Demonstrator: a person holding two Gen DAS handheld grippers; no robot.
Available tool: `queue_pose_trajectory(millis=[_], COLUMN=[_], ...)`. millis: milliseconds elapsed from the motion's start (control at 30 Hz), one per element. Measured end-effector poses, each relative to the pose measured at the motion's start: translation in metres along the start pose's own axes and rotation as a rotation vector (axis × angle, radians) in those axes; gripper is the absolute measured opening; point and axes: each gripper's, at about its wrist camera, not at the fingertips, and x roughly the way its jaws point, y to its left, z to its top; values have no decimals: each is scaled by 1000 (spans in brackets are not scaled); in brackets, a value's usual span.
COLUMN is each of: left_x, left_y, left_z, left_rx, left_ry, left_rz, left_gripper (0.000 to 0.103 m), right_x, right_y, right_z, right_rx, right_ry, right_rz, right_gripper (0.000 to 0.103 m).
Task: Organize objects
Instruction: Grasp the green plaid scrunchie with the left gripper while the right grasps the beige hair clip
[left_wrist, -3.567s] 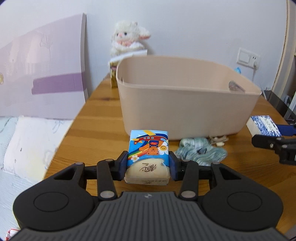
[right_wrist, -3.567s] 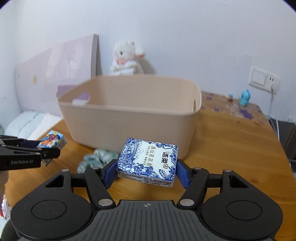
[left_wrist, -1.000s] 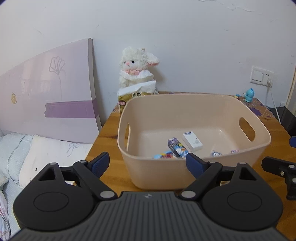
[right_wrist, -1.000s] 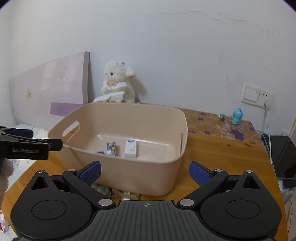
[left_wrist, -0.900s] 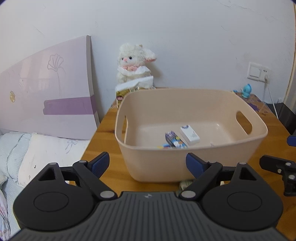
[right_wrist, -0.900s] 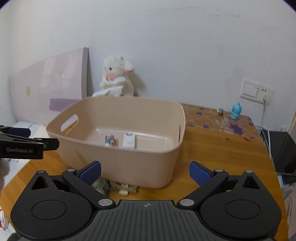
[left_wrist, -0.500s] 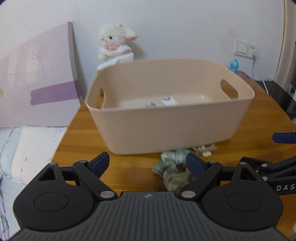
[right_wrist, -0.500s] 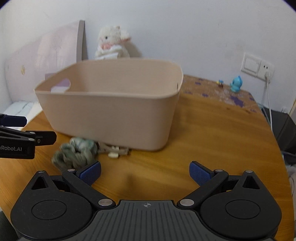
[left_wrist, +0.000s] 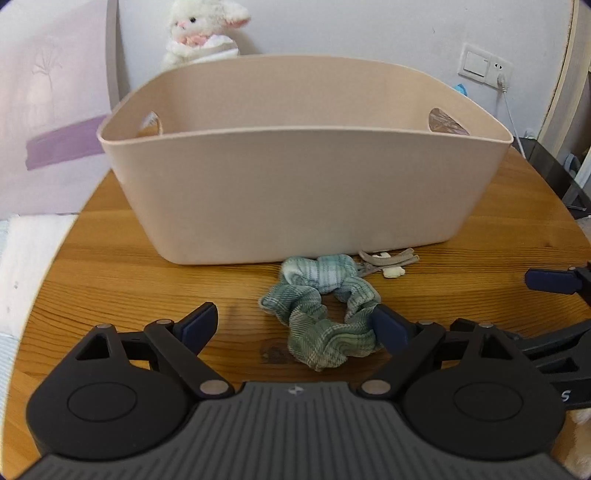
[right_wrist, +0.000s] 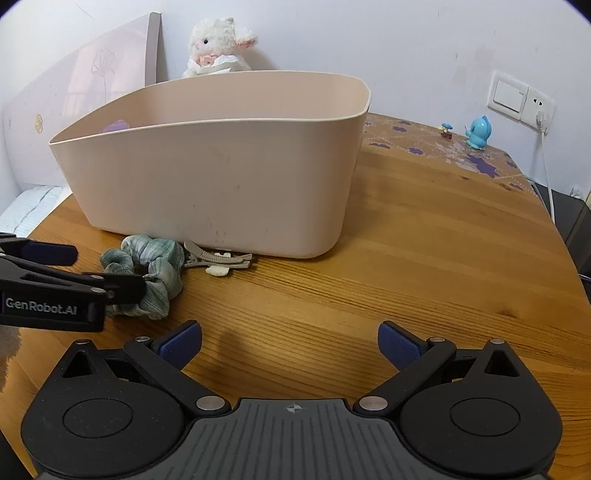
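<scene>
A beige plastic basket (left_wrist: 303, 192) stands on the wooden table (left_wrist: 110, 295). A green checked scrunchie (left_wrist: 321, 314) lies in front of it, with a beige hair clip (left_wrist: 388, 260) just behind. My left gripper (left_wrist: 295, 325) is open and low over the table, its right finger touching the scrunchie's right side. My right gripper (right_wrist: 290, 345) is open and empty over bare wood, to the right of the scrunchie (right_wrist: 147, 269) and clip (right_wrist: 218, 258). The basket (right_wrist: 221, 177) hides its contents from both views.
A white plush lamb (right_wrist: 218, 48) sits behind the basket against the wall. A purple board (left_wrist: 55, 122) leans at the left. A small blue figurine (right_wrist: 478, 133) and a wall socket (right_wrist: 521, 98) are at the far right. Bedding (left_wrist: 22, 258) lies beyond the table's left edge.
Both grippers let go of their tissue packs into the basket, then came down and forward. The left gripper now sits low at the scrunchie; the right is low over the table.
</scene>
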Motion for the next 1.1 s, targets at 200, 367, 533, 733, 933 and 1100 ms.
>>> queue_pose_trajectory(millis=[200, 367, 533, 733, 933, 1100], left_x=[7, 3, -4, -4, 0, 6], left_y=[-1, 7, 22, 48, 59, 57], left_z=[-5, -9, -11, -10, -6, -3], left_rx=[11, -7, -37, -88, -102, -101], left_ry=[25, 9, -9, -13, -26, -36], left_rz=[-71, -68, -17, 46, 67, 60], left_gripper=[42, 25, 23, 22, 23, 24], right_x=[4, 9, 14, 22, 36, 46], right_y=[1, 5, 10, 18, 23, 30], right_z=[1, 1, 2, 7, 15, 22], right_rx=[5, 12, 24, 73, 134, 148], right_ry=[7, 10, 7, -6, -19, -43], right_rz=[5, 14, 29, 49, 61, 39], right_gripper=[103, 103, 103, 103, 103, 103])
